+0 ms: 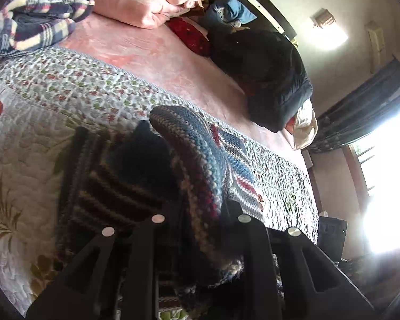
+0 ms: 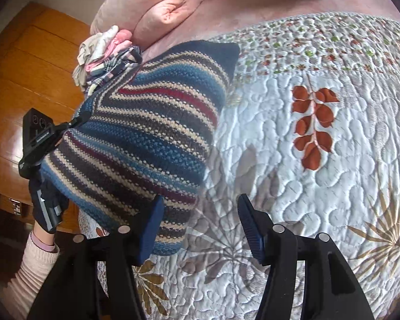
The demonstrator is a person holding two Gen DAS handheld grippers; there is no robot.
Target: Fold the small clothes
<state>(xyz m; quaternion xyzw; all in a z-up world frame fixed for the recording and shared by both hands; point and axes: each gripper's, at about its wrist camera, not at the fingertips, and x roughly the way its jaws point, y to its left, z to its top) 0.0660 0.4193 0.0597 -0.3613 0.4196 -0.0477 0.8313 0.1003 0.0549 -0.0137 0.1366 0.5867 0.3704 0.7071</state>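
Right gripper (image 2: pixel 200 221), nearest the viewer: fingers spread wide and holding nothing, poised over the quilt (image 2: pixel 320 186). Its left pad lies just beside the near corner of the sweater (image 2: pixel 146 133), though contact cannot be confirmed.

Sweater: a small striped knit in blue, cream, brown and red, draped on the quilt with its near-left part raised off the bed. In the right wrist view it forms a rough diamond, one dark corner lying flat toward the far side.

Left gripper (image 2: pixel 74 122), at the left of the right wrist view: fingers closed on the sweater's left edge, lifting it; a gloved hand (image 2: pixel 46 208) grips the handle below. In the left wrist view the knit bunches between the fingers, which are mostly covered by the cloth.

Farther off: a pile of clothes (image 2: pixel 104 53), pink pillows (image 2: pixel 160 8) and, in the left wrist view, a plaid blanket (image 1: pixel 34 16) and dark jacket (image 1: pixel 266 80).

Progress, as judged: one fold appears under way, with the lifted edge not yet laid across. Flattening, further folds and the remaining pile seem still to do.
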